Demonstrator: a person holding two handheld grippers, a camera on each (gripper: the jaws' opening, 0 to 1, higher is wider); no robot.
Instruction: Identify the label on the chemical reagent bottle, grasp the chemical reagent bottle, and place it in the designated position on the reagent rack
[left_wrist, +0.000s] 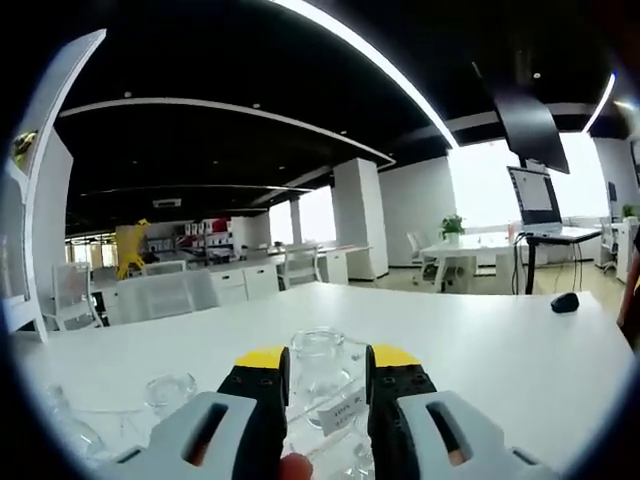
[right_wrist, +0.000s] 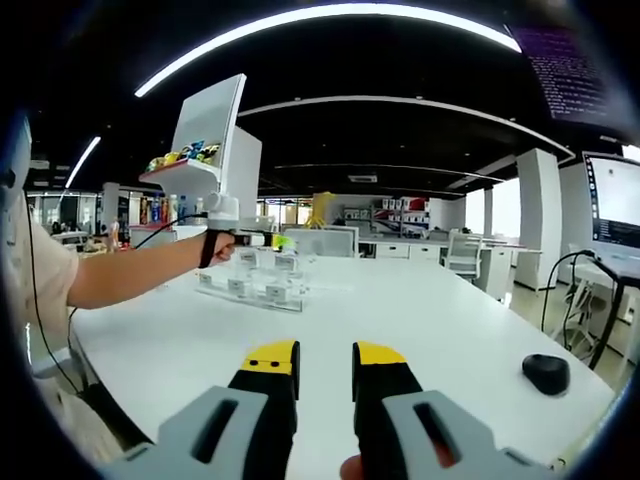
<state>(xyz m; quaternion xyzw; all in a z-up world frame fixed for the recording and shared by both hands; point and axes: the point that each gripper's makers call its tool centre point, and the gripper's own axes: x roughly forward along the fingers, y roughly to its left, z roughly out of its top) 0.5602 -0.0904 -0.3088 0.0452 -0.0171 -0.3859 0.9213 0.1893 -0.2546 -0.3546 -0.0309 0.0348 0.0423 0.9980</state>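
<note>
Left gripper (left_wrist: 327, 375): your jaws stand parted around a clear glass reagent bottle (left_wrist: 322, 372), its round mouth showing between the yellow-tipped fingers (left_wrist: 262, 360); whether the pads actually press the glass cannot be told; a white label (left_wrist: 341, 412) sits low on the bottle, just inside your right-hand finger, its print too small to read; more clear glassware (left_wrist: 168, 390) lies off to the left of your fingers, on the white table (left_wrist: 480, 350).

Right gripper (right_wrist: 325, 372): your jaws are released, nothing between them, hovering over the same white table; a black mouse (right_wrist: 546, 373) rests to the right of your fingers, well apart; ahead and left of them, far across the table, stands the clear reagent rack (right_wrist: 255, 280) with small white tags along its tiers; your other hand (right_wrist: 222, 245) holds its gripper at that rack, forearm reaching in from the left.
</note>
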